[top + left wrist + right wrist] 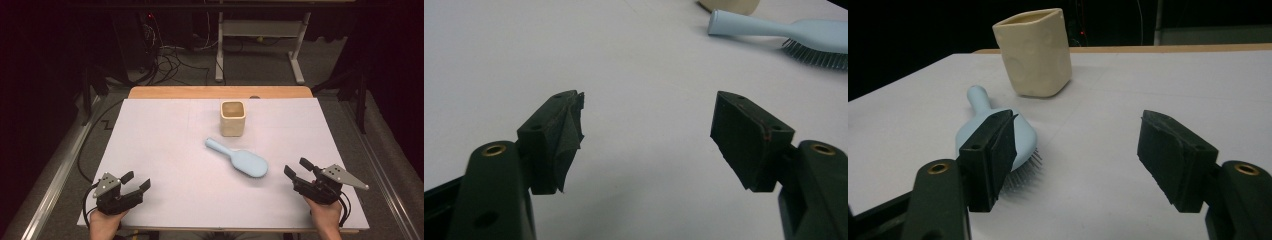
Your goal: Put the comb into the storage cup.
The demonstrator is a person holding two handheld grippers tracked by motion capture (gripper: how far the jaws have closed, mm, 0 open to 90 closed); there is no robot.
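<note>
A light blue hairbrush (pixel 239 158) lies bristles-down in the middle of the table, handle pointing to the far left. Behind it stands a cream square cup (pixel 233 118), upright and open at the top. My left gripper (pixel 137 181) rests at the near left corner, open and empty. In its own view the left gripper (pixel 649 137) has only bare table between the jaws, with the hairbrush (pixel 774 31) far off at top right. My right gripper (pixel 299 168) is open at the near right, just right of the brush head. From the right gripper (pixel 1078 152) the hairbrush (pixel 993 125) lies behind the left jaw, the cup (pixel 1034 52) beyond.
A pale grey mat (pixel 165 145) covers the wooden table (pixel 220 92). Dark floor with cables (pixel 170 60) and a white table frame (pixel 260 30) lie beyond the far edge. The person's hands (pixel 102 225) hold both grippers at the near edge.
</note>
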